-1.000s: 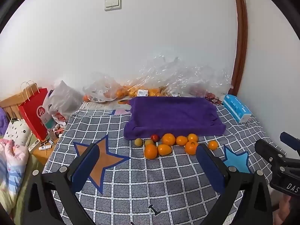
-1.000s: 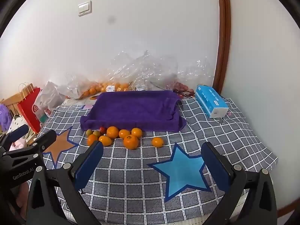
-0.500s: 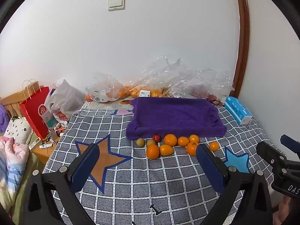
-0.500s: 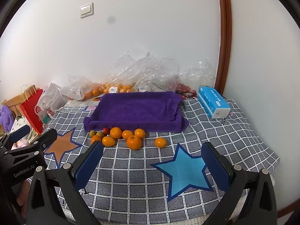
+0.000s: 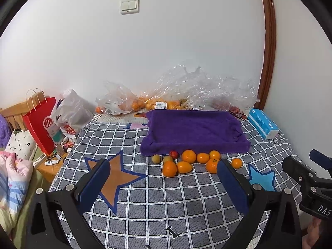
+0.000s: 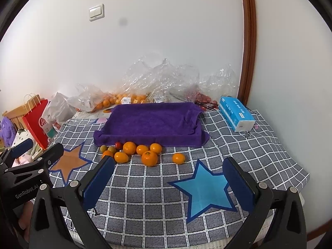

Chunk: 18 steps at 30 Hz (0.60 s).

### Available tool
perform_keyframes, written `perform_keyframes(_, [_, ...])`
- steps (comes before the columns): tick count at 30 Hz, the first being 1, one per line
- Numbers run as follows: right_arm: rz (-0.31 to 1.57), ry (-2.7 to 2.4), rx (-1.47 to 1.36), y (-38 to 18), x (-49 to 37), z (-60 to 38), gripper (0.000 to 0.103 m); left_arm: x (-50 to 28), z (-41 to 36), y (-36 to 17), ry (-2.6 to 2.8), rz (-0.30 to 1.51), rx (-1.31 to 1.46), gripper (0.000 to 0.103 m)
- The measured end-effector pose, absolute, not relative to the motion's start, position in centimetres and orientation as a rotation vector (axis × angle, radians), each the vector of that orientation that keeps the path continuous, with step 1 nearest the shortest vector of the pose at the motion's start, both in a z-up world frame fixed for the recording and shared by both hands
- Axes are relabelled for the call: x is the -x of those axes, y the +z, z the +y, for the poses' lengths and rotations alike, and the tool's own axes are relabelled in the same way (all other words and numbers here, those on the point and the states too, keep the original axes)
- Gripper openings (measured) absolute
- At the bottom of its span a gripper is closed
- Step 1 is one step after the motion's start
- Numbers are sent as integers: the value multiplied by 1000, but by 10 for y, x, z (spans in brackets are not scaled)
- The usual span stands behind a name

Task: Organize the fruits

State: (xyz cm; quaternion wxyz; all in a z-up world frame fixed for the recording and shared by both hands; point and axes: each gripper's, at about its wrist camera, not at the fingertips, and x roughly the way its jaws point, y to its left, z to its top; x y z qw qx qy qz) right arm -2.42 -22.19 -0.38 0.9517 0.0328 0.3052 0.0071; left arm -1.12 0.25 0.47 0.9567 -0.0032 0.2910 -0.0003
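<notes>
Far left, off the table edge: red bag [image 5: 40, 124] and white plastic bag [image 5: 72, 112], clear of the work. On the checked cloth [image 5: 157, 203], an orange star [image 5: 116, 176] at near left and a blue star [image 6: 204, 188] at near right.

Left gripper [image 5: 164, 183] hovering above the near left of the cloth, jaws spread wide, holding nothing. Right gripper [image 6: 169, 181] hovering over the blue star, likewise spread and empty.

Fruits [image 5: 186, 161] loose in a cluster on the cloth, touching or just beside the near edge of the purple towel [image 5: 193, 130]: 2 pale green ones at the left, 1 small red one [image 5: 174, 154] against the towel, then several oranges, with 1 lone orange [image 6: 178, 158] a little apart at the right. Nothing on the towel yet. More fruit in clear bags [image 5: 186, 91] along the far wall; blue tissue pack [image 6: 236, 114] at far right.

Judged step: the very start, approach before a first pick. Next move likely calls for lowering 1 gripper over a single fruit, the lone orange suiting the right side, closing gently on round, rolling skin, then lifting onto the towel without nudging neighbours.
</notes>
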Motion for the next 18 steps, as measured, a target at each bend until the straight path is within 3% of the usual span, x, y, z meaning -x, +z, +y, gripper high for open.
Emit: perform_keyframes(18, [612,20,-71,0,27,-216,103,11,5,6,1,586,9,103])
